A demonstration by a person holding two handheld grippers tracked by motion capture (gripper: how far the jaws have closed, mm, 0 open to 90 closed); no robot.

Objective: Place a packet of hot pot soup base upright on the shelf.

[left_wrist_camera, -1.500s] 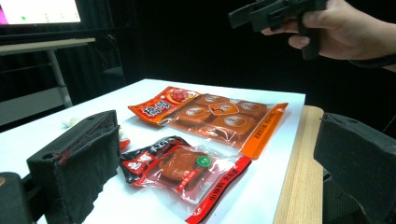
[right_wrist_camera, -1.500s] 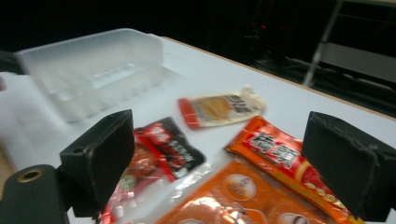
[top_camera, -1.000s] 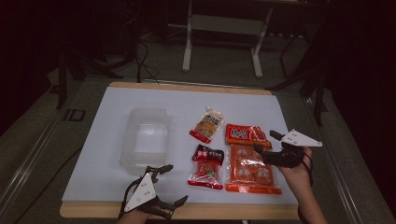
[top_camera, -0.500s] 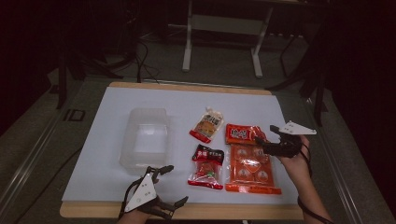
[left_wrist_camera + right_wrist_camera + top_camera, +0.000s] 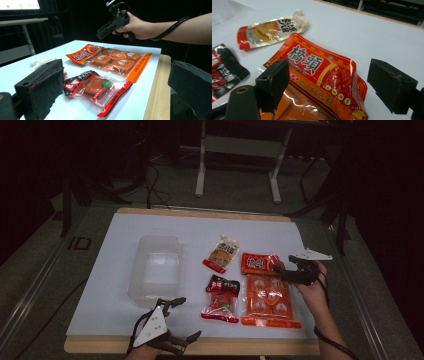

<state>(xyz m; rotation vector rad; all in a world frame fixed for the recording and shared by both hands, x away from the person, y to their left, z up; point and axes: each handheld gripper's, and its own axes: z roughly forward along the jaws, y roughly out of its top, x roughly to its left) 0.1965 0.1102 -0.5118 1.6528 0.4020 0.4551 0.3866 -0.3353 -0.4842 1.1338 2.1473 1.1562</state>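
Four food packets lie on the white table mat point(image 5: 120, 235): a spouted yellow pouch point(image 5: 221, 254), a red packet point(image 5: 260, 263), a large orange multi-pack point(image 5: 270, 301) and a black-and-red packet point(image 5: 221, 298). My right gripper point(image 5: 283, 264) hovers open just above the red packet point(image 5: 312, 62), one jaw on each side of it, touching nothing. My left gripper point(image 5: 186, 318) is open at the table's near edge, pointing at the black-and-red packet point(image 5: 97, 87) with nothing between its jaws. The left gripper view also shows the right gripper point(image 5: 110, 25) above the multi-pack point(image 5: 117, 61).
A clear plastic tub point(image 5: 155, 270) stands empty on the left half of the mat. The wooden table edge point(image 5: 240, 347) runs along the front. Behind the table are a metal stand point(image 5: 237, 150) and cables on a dark floor.
My right gripper has moved a little forward and left, from over the multi-pack to over the red packet. The left gripper has stayed put.
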